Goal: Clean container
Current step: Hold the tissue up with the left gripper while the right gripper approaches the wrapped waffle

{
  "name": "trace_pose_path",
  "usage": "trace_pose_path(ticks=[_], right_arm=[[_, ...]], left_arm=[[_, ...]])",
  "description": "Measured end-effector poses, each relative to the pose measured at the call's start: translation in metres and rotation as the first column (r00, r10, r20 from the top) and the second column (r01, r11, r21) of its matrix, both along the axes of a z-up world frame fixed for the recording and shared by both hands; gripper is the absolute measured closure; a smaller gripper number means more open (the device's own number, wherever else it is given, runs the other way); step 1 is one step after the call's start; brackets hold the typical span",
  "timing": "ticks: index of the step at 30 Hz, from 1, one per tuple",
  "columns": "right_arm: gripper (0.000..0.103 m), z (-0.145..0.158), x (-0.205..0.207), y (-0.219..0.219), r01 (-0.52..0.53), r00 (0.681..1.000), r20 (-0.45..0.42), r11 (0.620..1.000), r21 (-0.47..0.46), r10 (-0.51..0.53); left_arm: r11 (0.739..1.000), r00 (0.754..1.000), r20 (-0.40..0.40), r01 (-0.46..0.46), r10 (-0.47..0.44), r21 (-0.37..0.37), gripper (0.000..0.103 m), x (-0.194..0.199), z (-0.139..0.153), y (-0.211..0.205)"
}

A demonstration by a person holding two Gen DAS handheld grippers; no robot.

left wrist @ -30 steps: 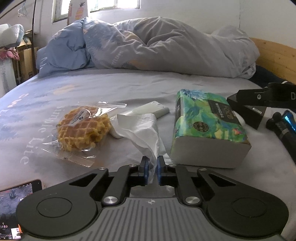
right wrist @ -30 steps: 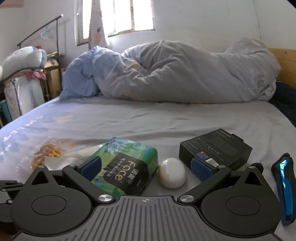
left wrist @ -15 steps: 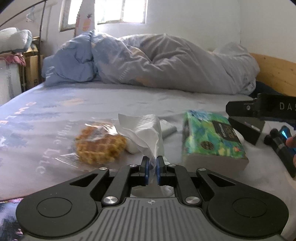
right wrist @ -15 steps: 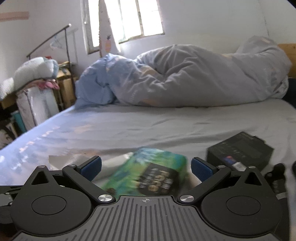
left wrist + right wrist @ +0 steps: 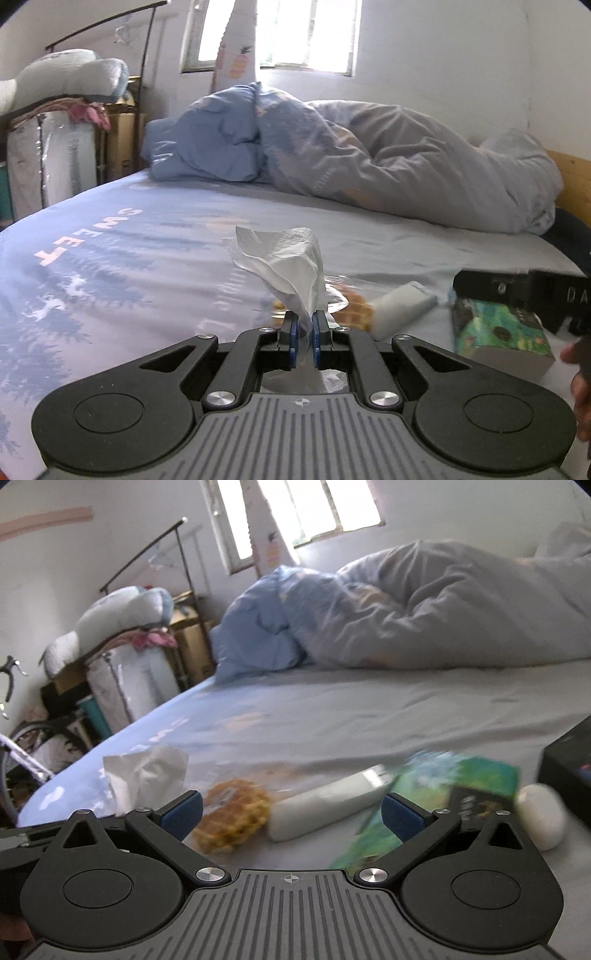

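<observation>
The left tongs [image 5: 303, 325] pinch a crumpled white quilted paper tissue [image 5: 284, 264] by a thin tail, so it may tear or slip once pressed against a surface. The right tongs [image 5: 291, 810] stand spread, holding nothing. The likeliest container, a white oblong plastic case [image 5: 327, 808], lies on the bed just right of the wrapped golden waffle [image 5: 232, 818]; unsteadied on soft bedding, it could roll or slide under wiping.
</observation>
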State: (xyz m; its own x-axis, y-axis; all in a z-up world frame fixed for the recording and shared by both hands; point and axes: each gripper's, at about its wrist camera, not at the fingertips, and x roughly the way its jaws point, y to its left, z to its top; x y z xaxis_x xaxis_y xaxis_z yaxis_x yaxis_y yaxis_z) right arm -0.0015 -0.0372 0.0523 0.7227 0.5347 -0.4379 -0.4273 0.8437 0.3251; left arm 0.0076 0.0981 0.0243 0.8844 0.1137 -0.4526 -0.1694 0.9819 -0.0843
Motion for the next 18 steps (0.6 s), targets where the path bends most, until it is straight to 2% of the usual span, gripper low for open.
trace_pose_path(ticks=[7, 15, 18], right_arm=[[0.000, -0.013, 0.009, 0.029, -0.092, 0.992, -0.077, 0.993, 0.076, 0.098], [0.000, -0.020, 0.015, 0.053, -0.093, 0.987, -0.125, 0.992, 0.087, 0.103], [0.005, -0.023, 0.017, 0.062, -0.092, 0.984, -0.143, 0.992, 0.091, 0.104]], left_arm=[[1.000, 1.000, 0.014, -0.027, 0.027, 0.007, 0.091, -0.005, 0.004, 0.020], [0.999, 0.999, 0.007, -0.044, 0.044, 0.012, 0.091, -0.004, 0.003, 0.035], [0.999, 0.999, 0.011, -0.051, 0.051, 0.013, 0.091, -0.009, 0.002, 0.040]])
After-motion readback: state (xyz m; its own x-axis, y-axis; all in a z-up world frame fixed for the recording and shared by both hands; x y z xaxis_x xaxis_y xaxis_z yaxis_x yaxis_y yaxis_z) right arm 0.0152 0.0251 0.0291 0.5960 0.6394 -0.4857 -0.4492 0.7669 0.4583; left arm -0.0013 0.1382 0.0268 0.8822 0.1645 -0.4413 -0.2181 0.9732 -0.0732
